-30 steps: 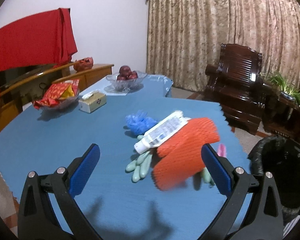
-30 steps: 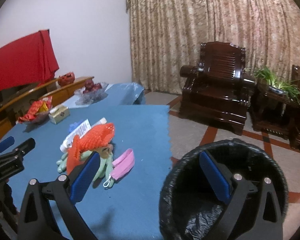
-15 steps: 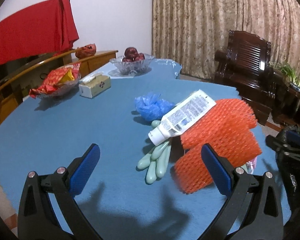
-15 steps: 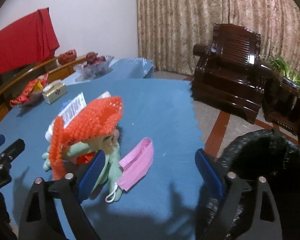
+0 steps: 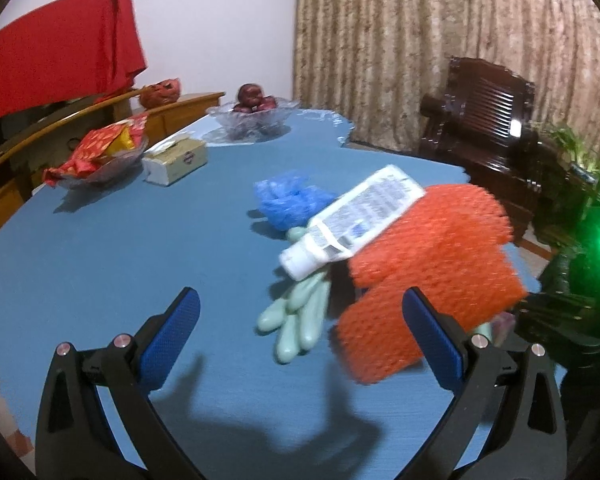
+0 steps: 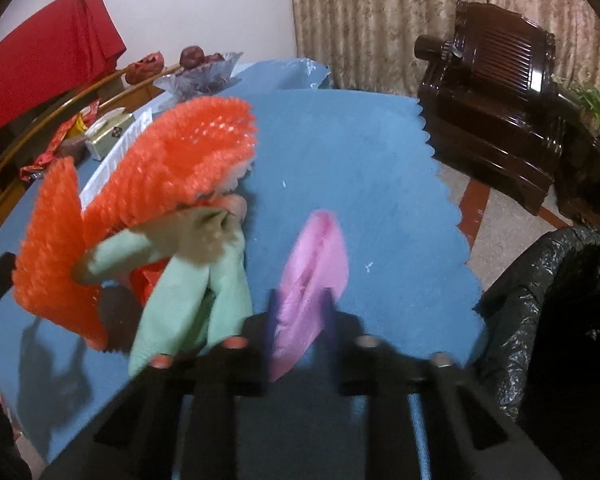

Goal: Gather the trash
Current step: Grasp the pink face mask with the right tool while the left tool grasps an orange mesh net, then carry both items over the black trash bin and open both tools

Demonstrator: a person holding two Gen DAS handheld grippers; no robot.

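A pile of trash lies on the blue table point(image 5: 100, 248): orange foam netting point(image 5: 432, 276), a white tube point(image 5: 352, 220), a crumpled blue bag point(image 5: 288, 200) and pale green gloves point(image 5: 296, 316). My left gripper point(image 5: 300, 328) is open and empty, just short of the pile. In the right wrist view the netting point(image 6: 148, 184) and gloves point(image 6: 196, 288) sit left of a pink face mask point(image 6: 312, 276). My right gripper point(image 6: 300, 324) has its jaws closed in on the near end of the mask; the view is blurred.
A black-lined trash bin point(image 6: 548, 300) stands off the table's right edge. At the far left are a snack bowl point(image 5: 100, 152), a tissue box point(image 5: 176, 160) and a fruit bowl point(image 5: 252, 116). A dark wooden armchair point(image 6: 496, 92) stands behind.
My right gripper swung from over the bin to the table and closed on the pink mask. My left gripper moved closer to the pile and stayed open.
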